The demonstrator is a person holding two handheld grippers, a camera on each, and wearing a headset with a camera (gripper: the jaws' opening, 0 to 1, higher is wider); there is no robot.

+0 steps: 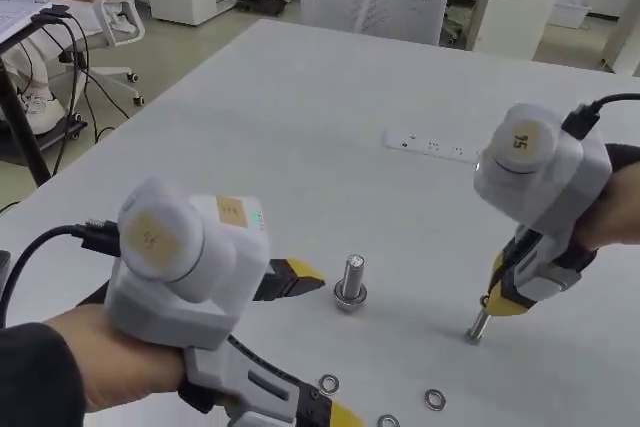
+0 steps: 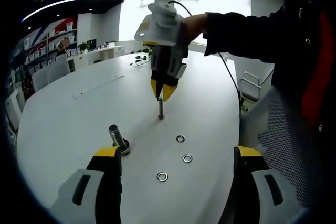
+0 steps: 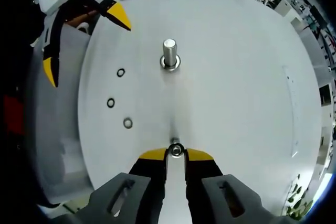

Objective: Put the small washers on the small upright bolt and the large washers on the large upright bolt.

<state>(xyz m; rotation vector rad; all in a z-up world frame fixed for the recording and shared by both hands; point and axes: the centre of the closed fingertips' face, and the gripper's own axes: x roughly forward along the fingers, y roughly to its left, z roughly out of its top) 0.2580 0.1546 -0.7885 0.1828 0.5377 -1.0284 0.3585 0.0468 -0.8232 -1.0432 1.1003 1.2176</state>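
1. We find the left gripper low at the near left of the white table. Its claw is spread wide and holds nothing. One yellow jaw tip lies just beside the large bolt and does not touch it.
2. Three loose washers lie flat on the table at the near edge, apart from one another. In the left gripper view they lie ahead of the open jaws, in the span between them. We cannot tell whether they are the small size or the large.
3. The large upright bolt stands on the table just beyond these washers. There is a wider metal ring at its foot. We cannot tell whether that ring is a washer or the bolt's own head.
4. A white power strip lies flat farther back, well apart from the bolts.
5. The small upright bolt stands right of the large one, well apart from it.
6. The right gripper points down onto the top of the small bolt. Its jaws are drawn close together. In the right gripper view they pinch a small washer at the bolt's tip.
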